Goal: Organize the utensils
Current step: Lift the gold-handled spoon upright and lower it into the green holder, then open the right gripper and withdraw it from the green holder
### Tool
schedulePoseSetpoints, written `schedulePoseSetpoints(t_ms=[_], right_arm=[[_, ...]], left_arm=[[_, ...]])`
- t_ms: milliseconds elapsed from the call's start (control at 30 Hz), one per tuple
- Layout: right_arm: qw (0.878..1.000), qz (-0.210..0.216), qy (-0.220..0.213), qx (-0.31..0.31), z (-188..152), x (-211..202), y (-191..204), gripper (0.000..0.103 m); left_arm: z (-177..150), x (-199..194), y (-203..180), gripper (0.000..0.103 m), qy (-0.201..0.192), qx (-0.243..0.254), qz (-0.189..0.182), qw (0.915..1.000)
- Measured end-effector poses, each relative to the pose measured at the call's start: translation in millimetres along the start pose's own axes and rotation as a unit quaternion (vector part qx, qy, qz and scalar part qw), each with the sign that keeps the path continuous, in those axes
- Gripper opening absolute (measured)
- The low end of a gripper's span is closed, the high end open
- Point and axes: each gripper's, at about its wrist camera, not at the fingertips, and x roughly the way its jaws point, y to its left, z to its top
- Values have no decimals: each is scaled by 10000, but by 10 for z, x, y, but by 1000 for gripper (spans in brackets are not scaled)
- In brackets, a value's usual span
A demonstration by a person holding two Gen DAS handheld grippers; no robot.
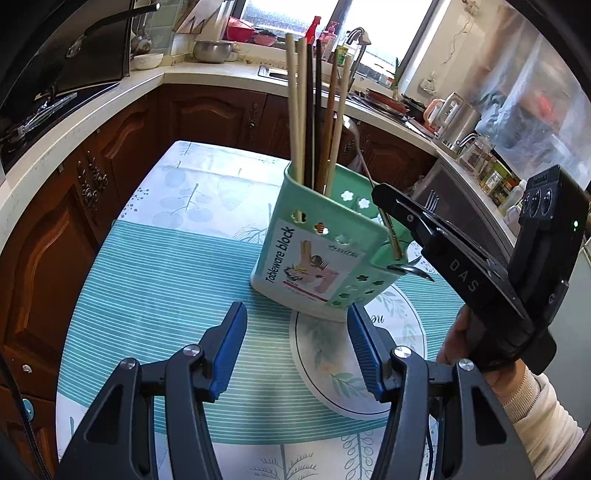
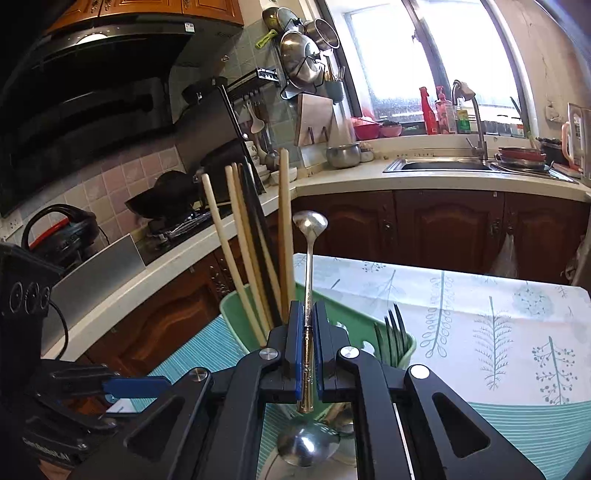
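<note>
Left wrist view: the worktop (image 1: 155,266) is covered by a cloth, striped teal in its near half and white with pale leaf prints farther off. Dark wooden cabinets (image 1: 218,110) under a pale counter wrap around it on the left and far sides, with a black hob (image 1: 48,99) at far left and a bright window (image 1: 369,26) above the sink at the back.

A green utensil holder (image 1: 317,254) labelled "Tableware block" stands near the middle of the cloth, its base partly on a round leaf-printed plate (image 1: 332,365). Six chopsticks (image 1: 308,110) stand upright in its left compartment: four pale, two dark. The left gripper (image 1: 297,354) has its jaws apart with nothing between them, one blue pad on each side of the holder's near base; I cannot tell whether the right pad touches it.

To the right, a hand in a cream sleeve (image 1: 546,417) carries the right gripper (image 1: 391,199) above the holder's right compartment.

Right wrist view: the right gripper's jaws are clamped on the ornate handle of one metal spoon (image 2: 309,266), held upright with its bowl at the top. A second spoon (image 2: 308,446) lies bowl-up just below the jaws. One dark fork (image 2: 393,332) stands tines-up in the holder's right compartment. The tap (image 2: 471,118) and sink (image 2: 443,165) sit at the far right under the window.
</note>
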Motion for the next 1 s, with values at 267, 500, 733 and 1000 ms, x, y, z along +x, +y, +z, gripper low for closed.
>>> schedulePoseSetpoints(t_ms=[267,500,733,1000], right_arm=[[9986,-123,435,-284,-226,383,-100,4],[9954,-138,911,-259,-185,364,-94,4],[9953,-53,952,141,-91,-16,-118,14],[9890,-589,1214,598,-342,-614,-10,29]], left_arm=[[-33,76,38,55,64,-42,-36,10000],[-25,89,78,55,98,-121,-54,9999],[-7,-10,9,66,28,-58,-67,10000],[-154,-248,-253,83,60,294,-28,9995]])
